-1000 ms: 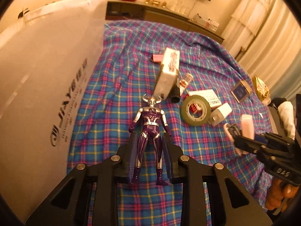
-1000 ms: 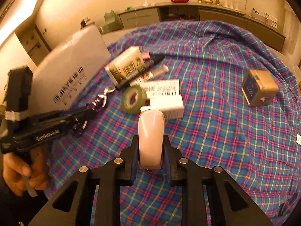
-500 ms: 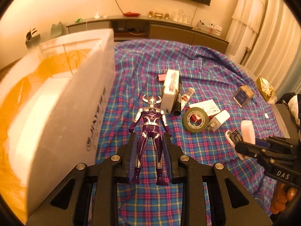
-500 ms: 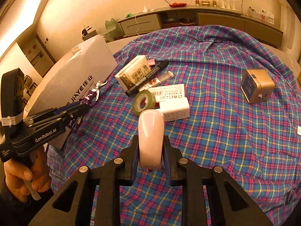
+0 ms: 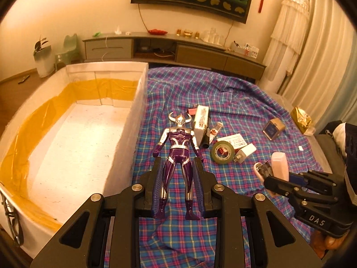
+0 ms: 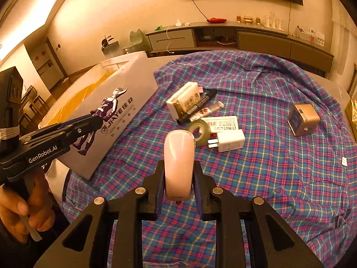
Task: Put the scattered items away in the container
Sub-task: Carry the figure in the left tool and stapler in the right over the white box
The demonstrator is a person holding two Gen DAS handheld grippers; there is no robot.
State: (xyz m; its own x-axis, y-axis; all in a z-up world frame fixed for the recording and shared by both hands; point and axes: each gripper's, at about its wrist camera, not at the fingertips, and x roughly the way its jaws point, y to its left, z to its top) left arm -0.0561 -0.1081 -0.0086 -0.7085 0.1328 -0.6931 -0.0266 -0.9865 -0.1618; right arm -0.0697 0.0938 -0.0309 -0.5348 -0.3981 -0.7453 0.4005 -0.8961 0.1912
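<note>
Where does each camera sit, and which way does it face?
Left wrist: on the left gripper, looking down past the purple figure it grips; white box left, right gripper at right.
Right wrist: on the right gripper gripping a pink stapler; a hand shows.
Shared: tape roll, plaid cloth.

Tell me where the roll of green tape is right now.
The roll of green tape lies on the plaid cloth, right of centre in the left wrist view, against the white charger and just below the black marker.
</note>
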